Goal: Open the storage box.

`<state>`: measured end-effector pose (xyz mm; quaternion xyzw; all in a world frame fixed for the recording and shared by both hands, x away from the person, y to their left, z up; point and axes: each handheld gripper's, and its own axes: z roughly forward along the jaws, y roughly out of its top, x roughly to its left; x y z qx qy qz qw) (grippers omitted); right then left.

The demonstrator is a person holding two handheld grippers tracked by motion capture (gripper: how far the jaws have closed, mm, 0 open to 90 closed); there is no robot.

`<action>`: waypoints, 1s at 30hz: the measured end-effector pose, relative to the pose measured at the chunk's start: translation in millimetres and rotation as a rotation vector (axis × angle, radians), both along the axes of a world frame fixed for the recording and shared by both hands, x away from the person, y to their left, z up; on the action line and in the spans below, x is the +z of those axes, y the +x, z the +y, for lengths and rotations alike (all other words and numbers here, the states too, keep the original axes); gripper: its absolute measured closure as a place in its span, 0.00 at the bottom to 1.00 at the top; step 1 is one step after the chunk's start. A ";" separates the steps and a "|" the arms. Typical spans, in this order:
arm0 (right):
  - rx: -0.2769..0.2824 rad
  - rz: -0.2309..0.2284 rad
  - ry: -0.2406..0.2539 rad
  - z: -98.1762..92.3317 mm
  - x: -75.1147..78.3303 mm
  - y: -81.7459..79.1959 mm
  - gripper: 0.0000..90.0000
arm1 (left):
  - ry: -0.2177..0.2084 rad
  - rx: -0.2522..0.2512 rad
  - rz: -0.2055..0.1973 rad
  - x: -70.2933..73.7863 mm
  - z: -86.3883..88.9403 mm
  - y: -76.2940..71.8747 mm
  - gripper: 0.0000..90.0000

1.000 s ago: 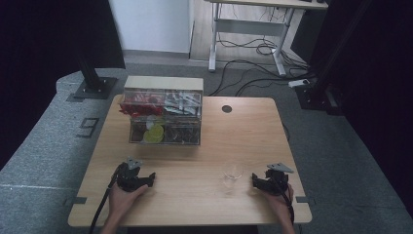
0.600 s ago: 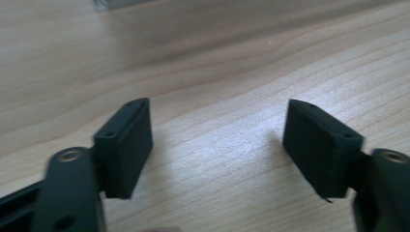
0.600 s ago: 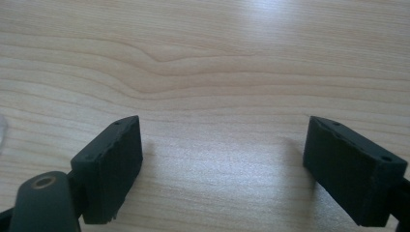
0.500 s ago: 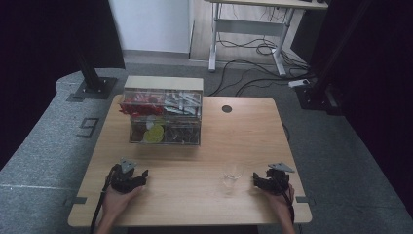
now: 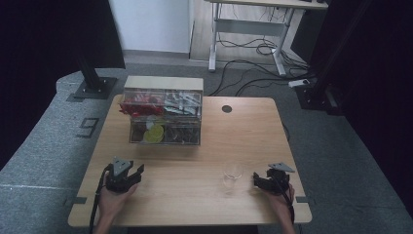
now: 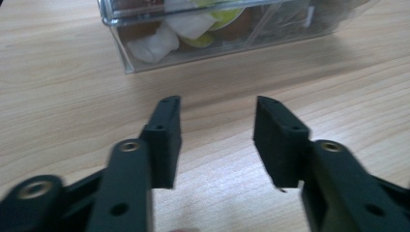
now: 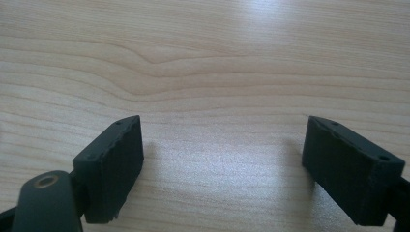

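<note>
Your right gripper (image 5: 257, 181) rests at the table's (image 5: 195, 195) near right edge, jaws spread wide and empty, just right of a small clear glass (image 5: 233, 174). Your left gripper (image 5: 130, 175), near left, has just been narrowing its jaws on nothing. The glass looks light, rigid, slick and breakable; take it low across the wall, gently. A clear organiser box (image 5: 164, 117) stands farther back.

Clear glass (image 5: 233, 174) upright on table, near front right edge
</note>
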<state>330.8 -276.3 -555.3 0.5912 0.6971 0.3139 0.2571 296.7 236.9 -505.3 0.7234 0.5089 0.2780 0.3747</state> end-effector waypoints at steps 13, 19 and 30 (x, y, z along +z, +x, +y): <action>-0.001 0.000 0.000 -0.1 0.0 0.3 0.17 | -0.039 -0.039 -0.007 12.1 3.1 -0.7 0.96; -0.003 0.001 0.000 -0.1 0.0 0.5 0.17 | -0.071 -0.051 -0.003 21.4 3.9 0.9 1.00; -0.009 0.000 0.000 0.0 0.0 0.8 0.17 | -0.080 -0.065 0.003 30.7 -0.9 17.0 1.00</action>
